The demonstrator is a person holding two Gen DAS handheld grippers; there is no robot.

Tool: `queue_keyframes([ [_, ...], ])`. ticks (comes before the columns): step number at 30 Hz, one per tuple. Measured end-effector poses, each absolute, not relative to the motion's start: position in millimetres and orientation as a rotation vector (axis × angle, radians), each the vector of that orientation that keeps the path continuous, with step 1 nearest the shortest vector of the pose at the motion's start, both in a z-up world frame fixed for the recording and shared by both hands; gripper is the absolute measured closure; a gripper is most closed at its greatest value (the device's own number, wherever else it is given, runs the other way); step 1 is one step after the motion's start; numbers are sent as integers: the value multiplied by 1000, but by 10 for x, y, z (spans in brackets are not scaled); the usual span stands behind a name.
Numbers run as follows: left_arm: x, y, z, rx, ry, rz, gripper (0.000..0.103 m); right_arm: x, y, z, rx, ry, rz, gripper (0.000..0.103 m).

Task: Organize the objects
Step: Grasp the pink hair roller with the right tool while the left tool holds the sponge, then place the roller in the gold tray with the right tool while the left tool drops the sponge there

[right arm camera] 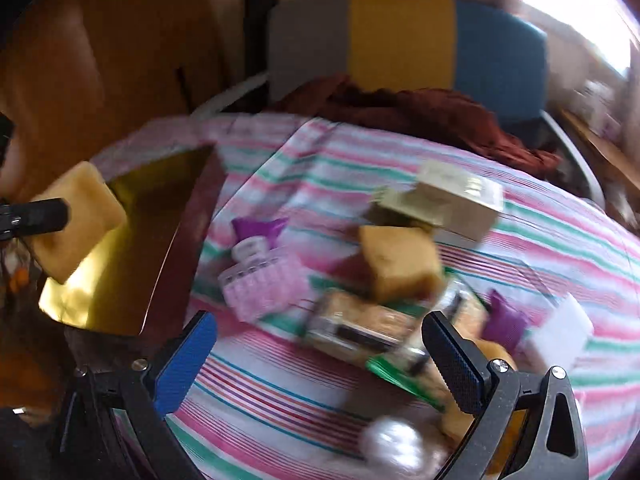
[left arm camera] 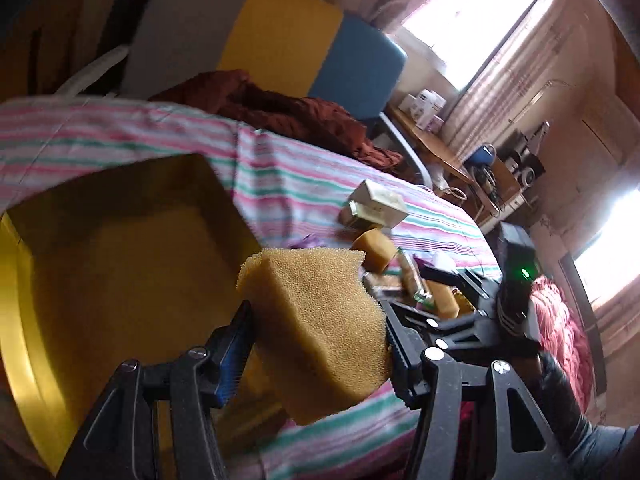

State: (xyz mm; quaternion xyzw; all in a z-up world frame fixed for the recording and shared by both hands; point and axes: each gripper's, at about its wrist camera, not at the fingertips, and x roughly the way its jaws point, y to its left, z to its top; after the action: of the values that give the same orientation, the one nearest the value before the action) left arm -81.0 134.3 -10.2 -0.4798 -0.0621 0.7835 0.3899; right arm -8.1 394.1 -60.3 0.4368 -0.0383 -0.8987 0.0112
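My left gripper (left arm camera: 320, 340) is shut on a yellow-brown sponge (left arm camera: 320, 320), held in the air beside an open gold box (left arm camera: 120, 272) on the striped bedcover. In the right wrist view the same sponge (right arm camera: 76, 220) hangs at the box's near-left corner (right arm camera: 120, 248), with a black finger across it. My right gripper (right arm camera: 316, 360) is open with nothing between its fingers, hovering over a blurred pile: a second sponge (right arm camera: 400, 260), a pink pill organiser (right arm camera: 260, 280), a biscuit packet (right arm camera: 360, 328), a cream carton (right arm camera: 452, 200), purple sachets (right arm camera: 504, 320) and a white block (right arm camera: 556, 336).
The bed's striped cover (right arm camera: 280, 392) fills the middle. A dark red blanket (left arm camera: 288, 108) lies at the head, under a grey, yellow and blue headboard (left arm camera: 280, 32). A wooden shelf (left arm camera: 436, 144) with boxes runs along the wall by the windows. A gloved hand (left arm camera: 560, 392) holds the other gripper.
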Motion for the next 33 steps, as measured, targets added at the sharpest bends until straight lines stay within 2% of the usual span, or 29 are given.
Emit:
queue_keyframes([
  [8, -715, 922, -194, -1248, -235, 2018, 42, -692, 3500, -1006, 1586, 152, -2540, 2],
  [9, -711, 891, -203, -1250, -241, 2021, 41, -729, 3492, -1039, 1604, 155, -2522, 5],
  [11, -722, 811, -234, -1260, -255, 2021, 41, -759, 3495, -1088, 1630, 146, -2483, 23],
  [12, -724, 785, -248, -1264, -260, 2021, 41, -758, 3498, -1098, 1640, 144, -2464, 25],
  [21, -717, 725, -252, -1265, -291, 2028, 40, -808, 3504, -1100, 1657, 157, -2490, 23],
  [22, -715, 716, -244, -1262, -295, 2030, 40, -821, 3494, -1103, 1666, 182, -2480, 24],
  [24, -719, 682, -243, -1260, -306, 2037, 40, -866, 3464, -1114, 1683, 251, -2458, 39],
  [26, -713, 646, -244, -1261, -310, 2044, 40, -863, 3431, -1096, 1692, 296, -2449, 39],
  [33, -684, 450, -273, -1277, -291, 2099, 40, -546, 3507, -716, 1569, 200, -2575, 39],
])
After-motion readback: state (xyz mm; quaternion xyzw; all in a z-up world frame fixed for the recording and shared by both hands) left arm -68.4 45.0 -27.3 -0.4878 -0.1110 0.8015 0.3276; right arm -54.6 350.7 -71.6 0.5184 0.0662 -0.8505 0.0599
